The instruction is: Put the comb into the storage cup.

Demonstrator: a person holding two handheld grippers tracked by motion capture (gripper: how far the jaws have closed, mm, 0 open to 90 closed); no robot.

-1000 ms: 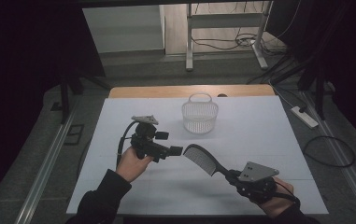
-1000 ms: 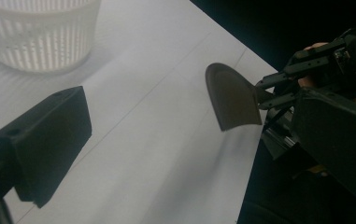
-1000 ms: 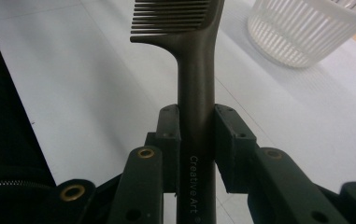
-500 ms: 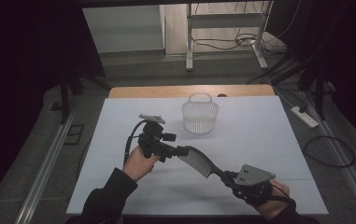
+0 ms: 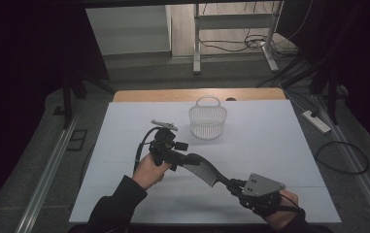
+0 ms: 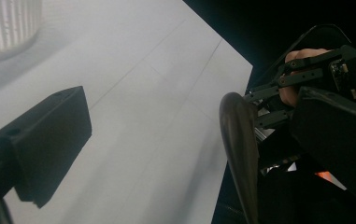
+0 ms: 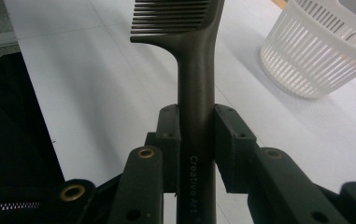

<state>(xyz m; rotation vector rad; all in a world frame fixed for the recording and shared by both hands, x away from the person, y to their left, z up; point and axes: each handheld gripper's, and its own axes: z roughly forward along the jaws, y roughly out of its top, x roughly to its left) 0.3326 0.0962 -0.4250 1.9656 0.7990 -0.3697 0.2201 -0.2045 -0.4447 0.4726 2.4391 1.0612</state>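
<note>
While the right claw (image 7: 196,135) clamps the handle of the dark plastic wide-toothed comb (image 5: 204,171) above the white desk (image 5: 279,145), the toothed end lies between the gaping jaws of the left claw (image 5: 185,158), whose pads do not press it yet, as far as the left claw's own view shows. A good handover would have the left claw close squarely on the comb's spine before the right lets go, then carry it to the white slatted plastic basket (image 5: 208,118).

Right gripper (image 5: 231,183) jaws clamped, aimed up-left; left gripper (image 5: 191,158) jaws apart, pointing right toward it.
</note>
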